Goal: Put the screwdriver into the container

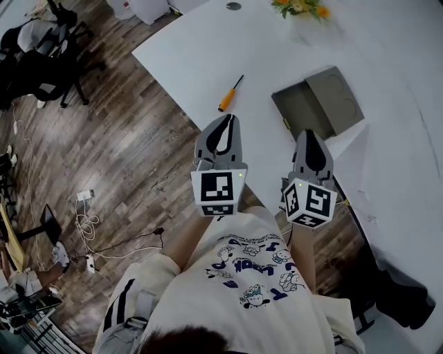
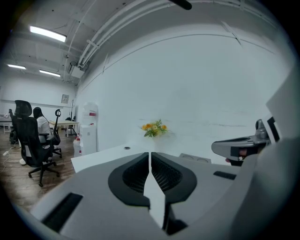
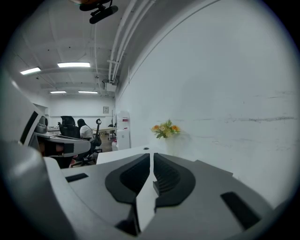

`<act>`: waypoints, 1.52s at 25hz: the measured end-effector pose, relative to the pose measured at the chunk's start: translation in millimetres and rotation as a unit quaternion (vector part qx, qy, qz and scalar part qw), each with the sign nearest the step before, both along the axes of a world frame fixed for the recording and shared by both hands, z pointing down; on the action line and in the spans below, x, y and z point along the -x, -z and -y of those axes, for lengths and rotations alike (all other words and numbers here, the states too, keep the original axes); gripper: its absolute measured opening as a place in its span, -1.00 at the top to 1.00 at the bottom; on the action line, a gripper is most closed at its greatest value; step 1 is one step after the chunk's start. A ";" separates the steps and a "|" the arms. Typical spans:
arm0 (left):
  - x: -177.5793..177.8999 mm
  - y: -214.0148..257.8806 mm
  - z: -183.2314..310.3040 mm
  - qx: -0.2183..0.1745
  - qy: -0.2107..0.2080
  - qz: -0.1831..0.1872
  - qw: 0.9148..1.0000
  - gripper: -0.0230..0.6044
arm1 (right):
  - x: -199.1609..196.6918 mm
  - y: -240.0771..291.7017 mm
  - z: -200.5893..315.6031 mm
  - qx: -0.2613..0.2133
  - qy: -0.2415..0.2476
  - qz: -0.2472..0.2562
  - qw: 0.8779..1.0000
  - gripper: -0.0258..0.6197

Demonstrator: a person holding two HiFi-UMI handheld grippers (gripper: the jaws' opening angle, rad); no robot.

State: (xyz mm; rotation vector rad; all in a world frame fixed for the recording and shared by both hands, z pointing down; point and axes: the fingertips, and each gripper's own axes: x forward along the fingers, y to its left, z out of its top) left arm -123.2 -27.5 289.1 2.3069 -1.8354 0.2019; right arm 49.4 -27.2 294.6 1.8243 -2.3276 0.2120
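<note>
Shut and empty, left gripper (image 1: 227,121) and right gripper (image 1: 309,135) must be opened, or the screwdriver (image 1: 230,93) could be pushed off the table (image 1: 201,48).

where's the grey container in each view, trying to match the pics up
Head view: the grey container lies open on the white table, right of centre, to the right of the screwdriver.
Left gripper view: only a grey sliver of it, right of centre, below the flowers.
Right gripper view: not in it.
Shared landmark: the orange and yellow flowers at the table's far end.
</note>
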 end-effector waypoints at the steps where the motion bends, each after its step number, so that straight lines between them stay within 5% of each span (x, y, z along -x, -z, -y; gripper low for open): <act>1: 0.7 -1.6 5.3 0.002 -0.002 0.000 1.000 0.84 | -0.8 -1.1 4.0 0.001 -0.004 -0.001 1.000 0.79; 19: 1.2 -45.3 77.2 0.060 -0.030 0.019 0.998 0.83 | -7.8 -28.3 55.4 0.040 -0.040 -0.005 0.998 0.79; 38: 12.2 -120.0 119.7 0.145 -0.023 0.056 0.988 0.83 | 14.8 -82.1 87.0 0.101 0.007 0.000 0.995 0.79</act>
